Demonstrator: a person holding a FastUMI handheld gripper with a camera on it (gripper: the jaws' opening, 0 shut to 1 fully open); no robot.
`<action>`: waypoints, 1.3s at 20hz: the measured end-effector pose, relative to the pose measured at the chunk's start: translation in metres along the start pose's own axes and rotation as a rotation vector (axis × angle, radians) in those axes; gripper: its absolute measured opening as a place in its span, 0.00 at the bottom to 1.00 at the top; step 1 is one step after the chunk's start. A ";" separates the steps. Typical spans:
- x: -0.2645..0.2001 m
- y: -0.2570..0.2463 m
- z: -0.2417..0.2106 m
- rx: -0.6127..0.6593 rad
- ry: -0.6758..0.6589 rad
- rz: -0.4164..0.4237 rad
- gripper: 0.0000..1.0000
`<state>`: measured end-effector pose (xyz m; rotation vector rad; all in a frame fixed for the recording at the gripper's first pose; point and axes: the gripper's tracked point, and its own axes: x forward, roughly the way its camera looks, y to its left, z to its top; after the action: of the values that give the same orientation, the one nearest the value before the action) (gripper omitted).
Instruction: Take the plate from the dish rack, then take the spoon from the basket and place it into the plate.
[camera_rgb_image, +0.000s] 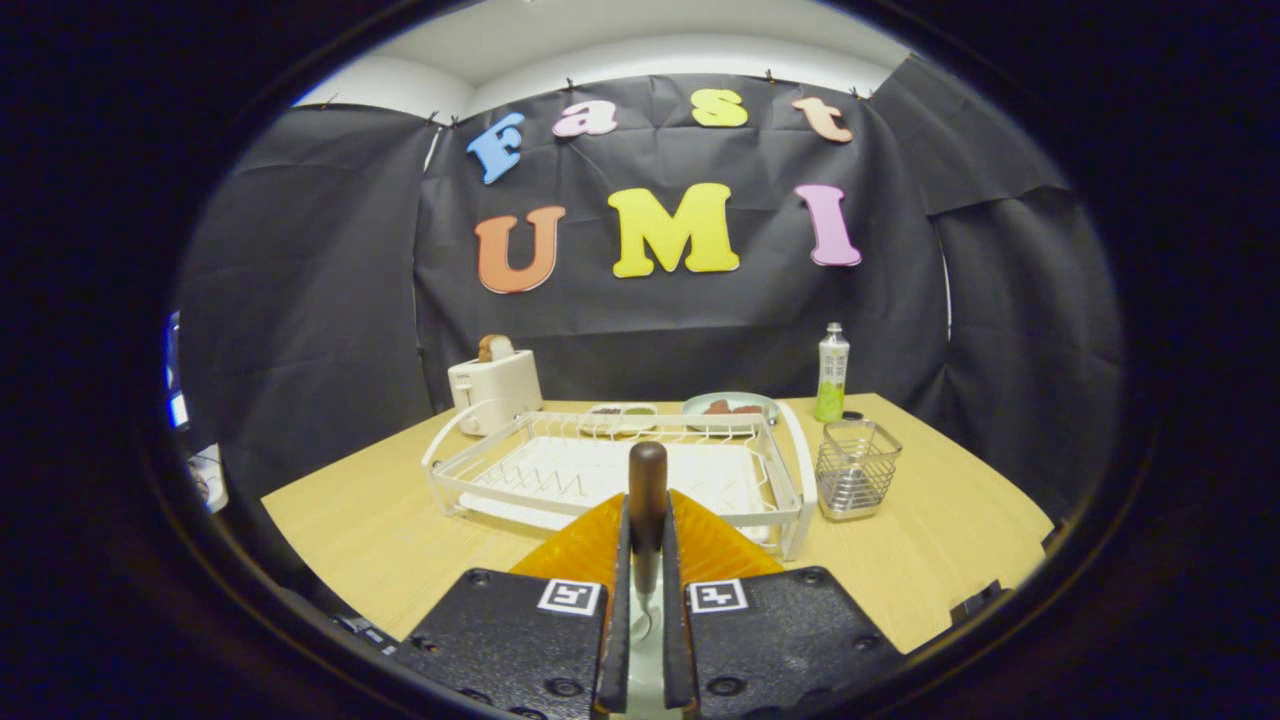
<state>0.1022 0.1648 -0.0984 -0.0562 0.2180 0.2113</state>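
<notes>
My gripper (647, 540) is shut on the spoon (647, 480). Its dark brown handle stands up between the fingers, and its thin metal stem runs down between them. An orange ribbed plate (575, 550) lies flat on the wooden table right under and just ahead of the fingers, in front of the white dish rack (610, 465). No dishes stand in the rack. The wire mesh basket (856, 468) stands to the right of the rack; I see nothing sticking out of it.
A white toaster (494, 390) with bread in it stands behind the rack on the left. Two small dishes with food (730, 406) sit behind the rack, and a green bottle (831, 373) stands behind the basket. The wooden table (370, 530) extends left and right of the plate.
</notes>
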 end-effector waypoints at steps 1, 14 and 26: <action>-0.001 -0.007 0.002 -0.001 -0.010 -0.012 0.20; -0.072 -0.068 0.054 0.041 -0.119 -0.227 1.00; -0.147 -0.044 0.081 -0.036 -0.169 -0.210 1.00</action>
<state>-0.0122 0.0985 0.0146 -0.0963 0.0394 0.0101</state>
